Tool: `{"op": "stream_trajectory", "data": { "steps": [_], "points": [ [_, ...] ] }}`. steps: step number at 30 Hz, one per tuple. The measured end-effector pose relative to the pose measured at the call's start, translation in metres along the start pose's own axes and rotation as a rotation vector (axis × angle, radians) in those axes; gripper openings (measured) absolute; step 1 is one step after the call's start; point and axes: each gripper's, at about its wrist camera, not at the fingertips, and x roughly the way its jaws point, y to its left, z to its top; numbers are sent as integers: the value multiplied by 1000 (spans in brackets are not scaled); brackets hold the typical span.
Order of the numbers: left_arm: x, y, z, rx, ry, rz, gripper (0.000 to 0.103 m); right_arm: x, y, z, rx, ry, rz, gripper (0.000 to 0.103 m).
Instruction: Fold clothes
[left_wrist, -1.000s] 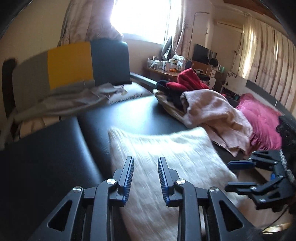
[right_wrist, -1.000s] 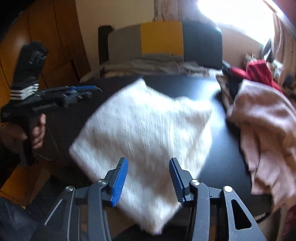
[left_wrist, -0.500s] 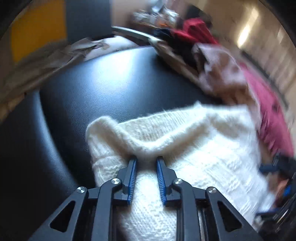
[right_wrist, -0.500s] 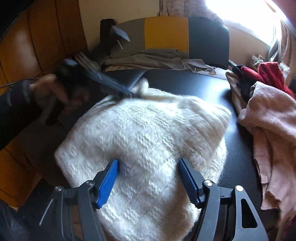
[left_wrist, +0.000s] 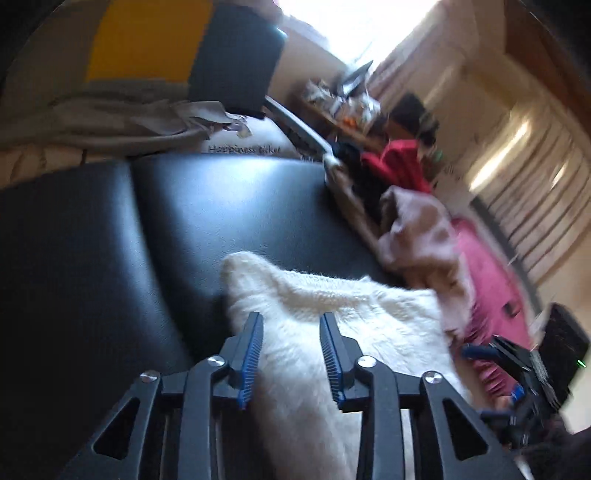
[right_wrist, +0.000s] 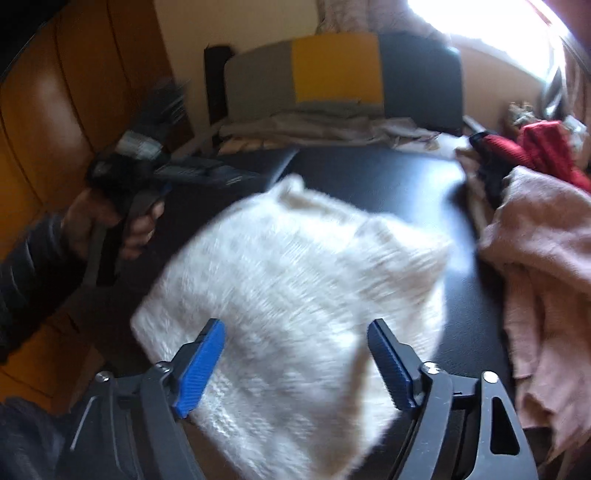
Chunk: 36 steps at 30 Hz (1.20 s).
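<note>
A folded white knit sweater (right_wrist: 295, 295) lies on the black leather surface (right_wrist: 388, 177); it also shows in the left wrist view (left_wrist: 332, 325). My left gripper (left_wrist: 290, 325) is open, its fingers over the sweater's near left corner, holding nothing. In the right wrist view the left gripper (right_wrist: 258, 177) sits at the sweater's far left corner, held by a hand. My right gripper (right_wrist: 295, 334) is wide open above the sweater's near edge. It shows at the lower right of the left wrist view (left_wrist: 476, 350).
A pile of unfolded clothes, pink (right_wrist: 535, 258) and red (right_wrist: 543, 147), lies to the right of the sweater. A grey, yellow and dark cushion (right_wrist: 332, 70) with beige cloth (right_wrist: 314, 125) stands at the back. An orange-brown panel (right_wrist: 55, 129) is on the left.
My left gripper was pinched on the sweater's corner half a second ago; it has opened and let go. The right gripper has opened wider and stays over the near edge.
</note>
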Motion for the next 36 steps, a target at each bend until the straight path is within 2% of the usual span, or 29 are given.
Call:
{"op": "stream_trajectory", "data": {
  "steps": [1,2,3,7,10,13,16,18,23,25,26,28,30,32,36],
  "points": [
    [-9,9,-3,-27,0,-27,45,-6,-7,2,26,-12,15,101],
    [-17,18,-7,-55,0,-54,47,-12,-17,3,62,-21,32,103],
    [-26,26,-11,-82,1,-80,49,-16,-28,3,108,-19,45,103],
    [-12,46,-32,-167,75,-172,53,-1,-77,-6,299,72,98,103],
    [-2,43,-37,-168,93,-225,57,19,-102,-18,431,108,180,103],
    [9,41,-42,-169,111,-278,61,42,-113,-25,529,139,295,103],
    [20,38,-46,-170,129,-331,64,66,-109,-26,555,187,376,103],
    [27,36,-50,-170,141,-365,71,75,-103,-22,540,173,405,103],
    [36,16,-48,-100,132,-300,69,91,-89,-10,466,140,417,103],
    [30,14,-52,-120,91,-283,55,94,-82,-7,414,150,408,103],
    [25,11,-56,-118,61,-268,51,93,-80,-7,418,143,393,100],
    [11,5,-67,-105,4,-220,47,91,-69,-6,388,128,344,78],
    [-10,5,-81,-126,-58,-191,46,92,-59,-3,406,117,359,70],
    [-39,13,-99,-173,-132,-168,45,95,-44,4,375,121,371,67],
    [-101,30,-135,-242,-260,-107,45,120,11,33,273,156,482,61]
  ]
}}
